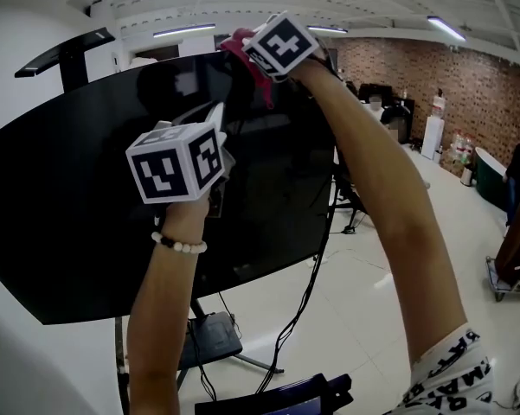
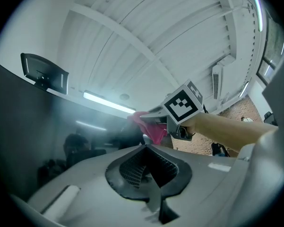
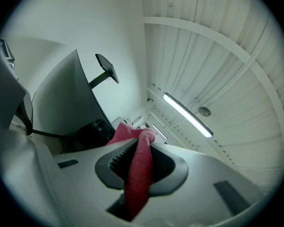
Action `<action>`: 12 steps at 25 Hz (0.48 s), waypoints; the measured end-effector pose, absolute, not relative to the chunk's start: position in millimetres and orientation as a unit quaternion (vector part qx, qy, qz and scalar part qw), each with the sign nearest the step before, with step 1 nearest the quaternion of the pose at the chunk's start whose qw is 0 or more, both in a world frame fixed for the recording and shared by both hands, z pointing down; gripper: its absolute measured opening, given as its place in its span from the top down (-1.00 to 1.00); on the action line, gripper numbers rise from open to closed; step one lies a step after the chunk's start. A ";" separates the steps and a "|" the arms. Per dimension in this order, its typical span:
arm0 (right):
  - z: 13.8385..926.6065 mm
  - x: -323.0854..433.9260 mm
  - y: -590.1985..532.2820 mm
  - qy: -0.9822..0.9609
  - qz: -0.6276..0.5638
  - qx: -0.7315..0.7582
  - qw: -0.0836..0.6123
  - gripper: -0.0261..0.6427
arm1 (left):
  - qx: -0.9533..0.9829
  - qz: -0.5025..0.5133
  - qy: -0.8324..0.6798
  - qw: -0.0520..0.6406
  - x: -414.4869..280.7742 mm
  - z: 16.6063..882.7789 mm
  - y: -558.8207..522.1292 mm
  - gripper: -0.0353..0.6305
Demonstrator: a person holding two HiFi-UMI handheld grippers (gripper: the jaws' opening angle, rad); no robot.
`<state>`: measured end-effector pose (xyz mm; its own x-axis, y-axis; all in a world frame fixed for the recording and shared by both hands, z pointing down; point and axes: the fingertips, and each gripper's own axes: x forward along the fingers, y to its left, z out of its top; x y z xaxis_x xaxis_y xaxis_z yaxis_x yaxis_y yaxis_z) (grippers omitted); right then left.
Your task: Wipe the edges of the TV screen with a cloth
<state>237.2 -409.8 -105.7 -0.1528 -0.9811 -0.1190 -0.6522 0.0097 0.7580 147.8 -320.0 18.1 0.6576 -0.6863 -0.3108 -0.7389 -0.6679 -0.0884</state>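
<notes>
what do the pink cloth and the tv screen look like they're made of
Cloth: looks like soft pink-red microfibre or terry, going by its fuzzy matte nap and the way it bunches up and hangs limp.
TV screen: black and glossy, probably glass or a hard plastic panel. It mirrors the ceiling lights, but the look doesn't show which of the two it is.

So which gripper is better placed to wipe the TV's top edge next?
Right: the right gripper is shut on the pink cloth at the top edge of the TV screen; the left gripper is empty and lower.
</notes>
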 end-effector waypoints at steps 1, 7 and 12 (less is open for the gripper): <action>-107.0 250.1 -410.4 -0.671 -0.355 0.608 0.233 0.72 | -0.904 0.125 0.396 0.102 158.5 19.0 -321.4 0.89; -107.9 318.4 -416.1 -0.676 -0.355 0.606 0.223 0.72 | -0.904 0.115 0.401 0.094 217.7 29.3 -332.1 0.89; -108.8 372.4 -419.0 -0.663 -0.352 0.623 0.221 0.72 | -0.908 0.112 0.393 0.093 254.0 34.3 -331.7 0.89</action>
